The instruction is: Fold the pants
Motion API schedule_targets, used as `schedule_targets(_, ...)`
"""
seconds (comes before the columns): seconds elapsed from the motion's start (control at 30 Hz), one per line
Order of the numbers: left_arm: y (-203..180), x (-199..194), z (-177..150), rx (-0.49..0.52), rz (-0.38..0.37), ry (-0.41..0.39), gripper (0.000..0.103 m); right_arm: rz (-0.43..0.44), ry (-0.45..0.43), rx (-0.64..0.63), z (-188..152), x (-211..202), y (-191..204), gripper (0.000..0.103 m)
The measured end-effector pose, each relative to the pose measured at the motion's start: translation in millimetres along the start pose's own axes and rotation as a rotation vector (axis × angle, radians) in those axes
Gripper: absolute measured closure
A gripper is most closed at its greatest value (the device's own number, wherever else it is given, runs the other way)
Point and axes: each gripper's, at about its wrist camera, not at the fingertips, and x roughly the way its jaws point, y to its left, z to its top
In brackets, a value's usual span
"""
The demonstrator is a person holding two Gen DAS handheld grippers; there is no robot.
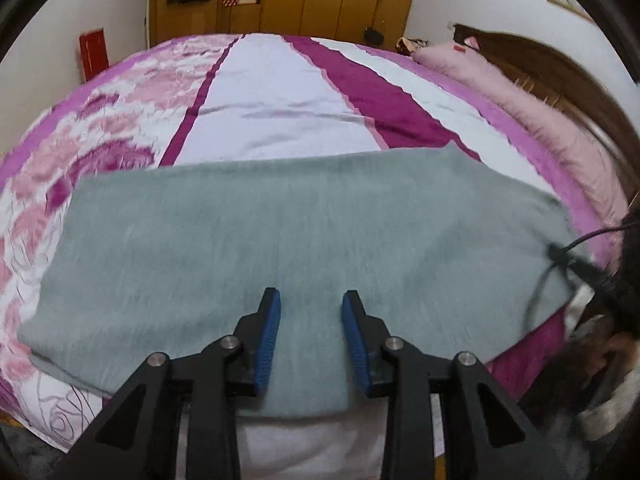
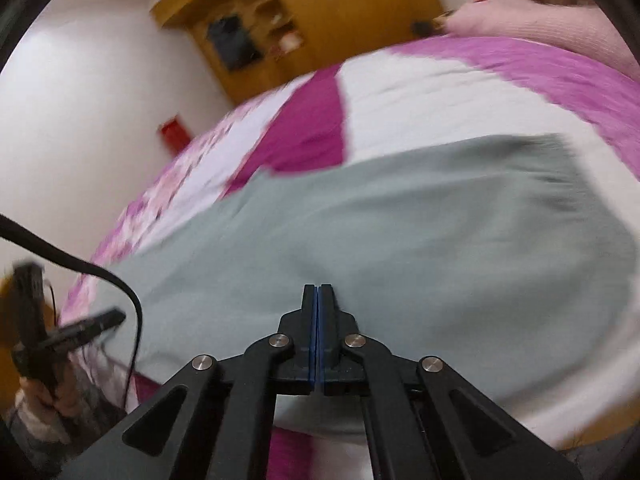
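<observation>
Bedspread bears grey pants; left tongs gape empty, right tongs pinched together, empty.

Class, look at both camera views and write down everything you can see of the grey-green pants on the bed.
The pants are soft, fuzzy-looking grey-green fabric, lying flat as a wide folded slab across the near part of the bed, on the pink, white and magenta cover. Edges look fairly straight, surface smooth. The left gripper is above them, open; whether it touches is unclear. The right gripper is shut, holding nothing visible.
</observation>
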Motion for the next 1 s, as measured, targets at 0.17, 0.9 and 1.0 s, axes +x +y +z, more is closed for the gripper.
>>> schedule_targets(0.17, -17.1, -1.4, 22.9, 0.013, -0.032, -0.018, 0.07, 0.013, -0.178, 0.378, -13.2, -62.5, -93.4, 0.076)
schedule_targets(0.9, -78.5, 22.0, 32.3, 0.138, -0.06, 0.035, 0.07, 0.196, -0.248, 0.661, -21.4, -50.4, -151.1, 0.059)
schedule_targets(1.0, -83.9, 21.6, 38.5, 0.123, -0.094, 0.03, 0.07, 0.206, -0.229, 0.658, -3.9, -37.6, -157.4, 0.059)
